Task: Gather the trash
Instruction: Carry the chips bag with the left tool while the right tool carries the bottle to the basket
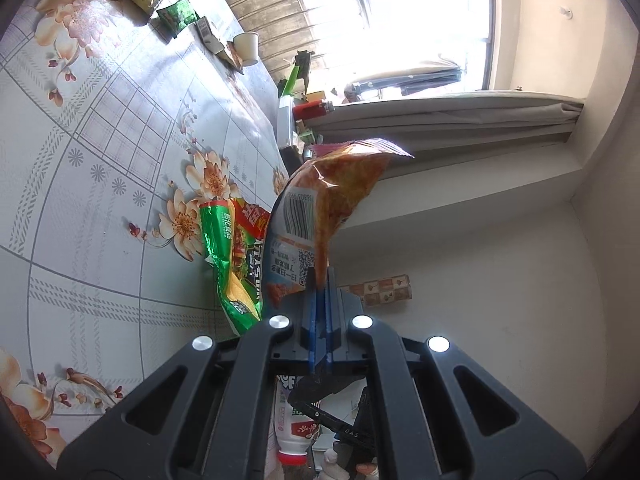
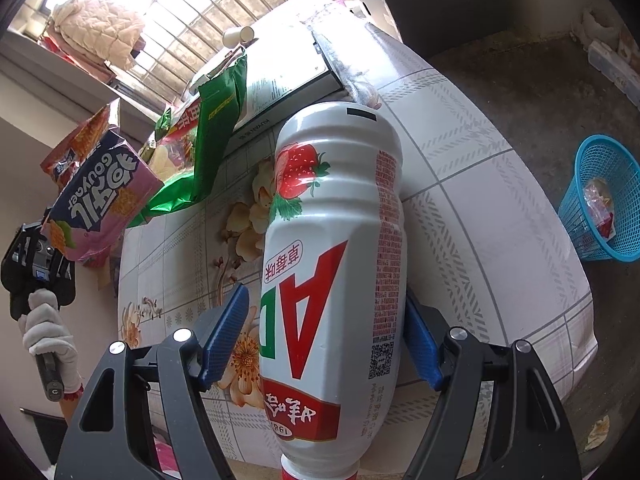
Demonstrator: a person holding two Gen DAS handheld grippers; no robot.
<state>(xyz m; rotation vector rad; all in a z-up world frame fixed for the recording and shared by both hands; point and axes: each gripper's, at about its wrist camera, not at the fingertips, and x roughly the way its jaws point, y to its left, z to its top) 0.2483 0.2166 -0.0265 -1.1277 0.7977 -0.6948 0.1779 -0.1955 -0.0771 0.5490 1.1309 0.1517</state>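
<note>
My left gripper (image 1: 321,280) is shut on an orange and pink snack bag (image 1: 320,200), held off the table's edge; the bag also shows in the right wrist view (image 2: 100,196). My right gripper (image 2: 326,320) is shut on a white strawberry drink bottle (image 2: 332,248), held above the table with its cap toward the camera. The bottle also shows below the left gripper (image 1: 294,420). A green snack bag (image 1: 232,256) lies on the flowered tablecloth (image 1: 100,160) next to the held bag.
A blue trash basket (image 2: 600,208) with some wrappers stands on the floor to the right of the table. A book (image 2: 288,80), more green bags (image 2: 216,120), (image 1: 176,14) and a paper cup (image 1: 246,46) lie on the table. A window and curtain lie beyond.
</note>
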